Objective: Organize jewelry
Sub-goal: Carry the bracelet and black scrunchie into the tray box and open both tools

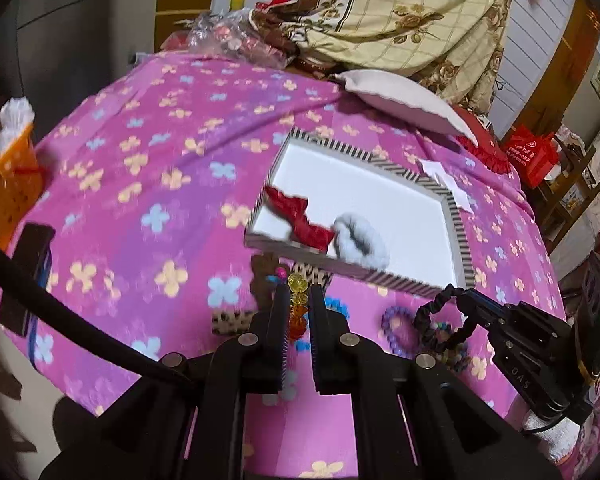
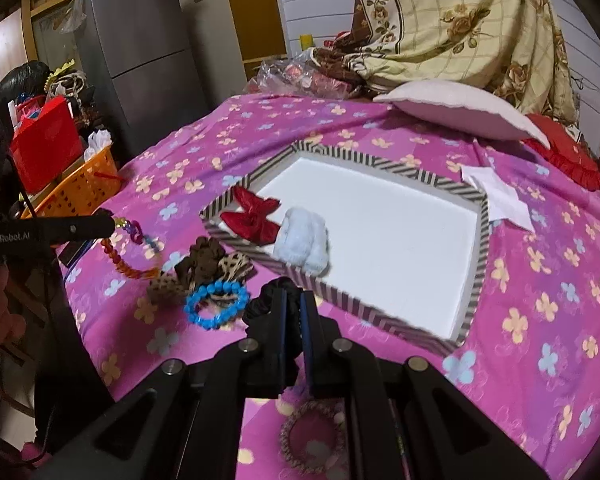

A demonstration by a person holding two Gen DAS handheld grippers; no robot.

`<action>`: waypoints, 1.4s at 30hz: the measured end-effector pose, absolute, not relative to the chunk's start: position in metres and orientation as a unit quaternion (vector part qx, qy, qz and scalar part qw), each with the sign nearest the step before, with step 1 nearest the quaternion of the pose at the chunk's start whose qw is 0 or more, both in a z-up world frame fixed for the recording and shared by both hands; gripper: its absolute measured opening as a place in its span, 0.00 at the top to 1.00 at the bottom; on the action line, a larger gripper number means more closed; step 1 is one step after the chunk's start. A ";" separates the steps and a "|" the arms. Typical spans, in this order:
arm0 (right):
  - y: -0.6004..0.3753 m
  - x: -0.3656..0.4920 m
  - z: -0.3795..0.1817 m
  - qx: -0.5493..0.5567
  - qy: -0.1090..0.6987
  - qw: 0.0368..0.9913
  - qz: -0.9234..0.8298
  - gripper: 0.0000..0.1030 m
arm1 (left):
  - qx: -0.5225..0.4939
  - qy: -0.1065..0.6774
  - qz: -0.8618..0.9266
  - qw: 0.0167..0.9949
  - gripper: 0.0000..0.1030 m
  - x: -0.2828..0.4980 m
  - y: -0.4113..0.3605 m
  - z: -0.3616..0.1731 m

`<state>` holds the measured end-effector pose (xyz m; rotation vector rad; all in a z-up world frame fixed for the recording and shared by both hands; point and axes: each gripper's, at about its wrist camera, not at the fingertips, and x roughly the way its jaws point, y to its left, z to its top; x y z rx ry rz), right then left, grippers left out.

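Left gripper (image 1: 299,300): lower centre of the left wrist view, jaws closed on an amber beaded bracelet (image 1: 298,307). The strand runs up between the fingers, with its yellow beads above the tips. In the right wrist view the same bracelet (image 2: 129,256) hangs as a loop at left of frame, clear of the bedspread, from the left gripper (image 2: 114,224).

Right gripper (image 2: 293,304): lower centre of the right wrist view, jaws closed on a black scrunchie (image 2: 260,304), which bulges out to the left of the fingers. In the left wrist view the scrunchie (image 1: 436,316) hangs as a loop from the right gripper (image 1: 466,300) at lower right of frame.

Striped tray (image 2: 476,276): centre of both views, on the pink floral bedspread (image 2: 540,320). Its white floor is mostly bare. A red bow (image 2: 256,216) and a white fluffy scrunchie (image 2: 302,240) lie at its near-left corner, the scrunchie overlapping the rim.

Items on the bedspread, lower left of the tray:
- brown scrunchie (image 2: 204,256), touching a leopard-print scrunchie (image 2: 236,266);
- blue beaded bracelet (image 2: 216,304), just below these;
- purple beaded bracelet (image 1: 398,330), near the black scrunchie in the left wrist view;
- brown beaded bracelet (image 2: 312,436), bottom centre of the right wrist view, beneath the gripper.

An orange basket (image 2: 80,188) stands at the left edge.
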<state>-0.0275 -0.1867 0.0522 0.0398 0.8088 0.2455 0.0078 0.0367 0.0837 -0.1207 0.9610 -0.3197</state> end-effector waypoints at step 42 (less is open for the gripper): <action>-0.243 0.107 -0.031 0.075 0.486 0.869 0.046 0.93 | 0.033 0.508 -0.052 0.859 0.71 0.201 -0.040 0.000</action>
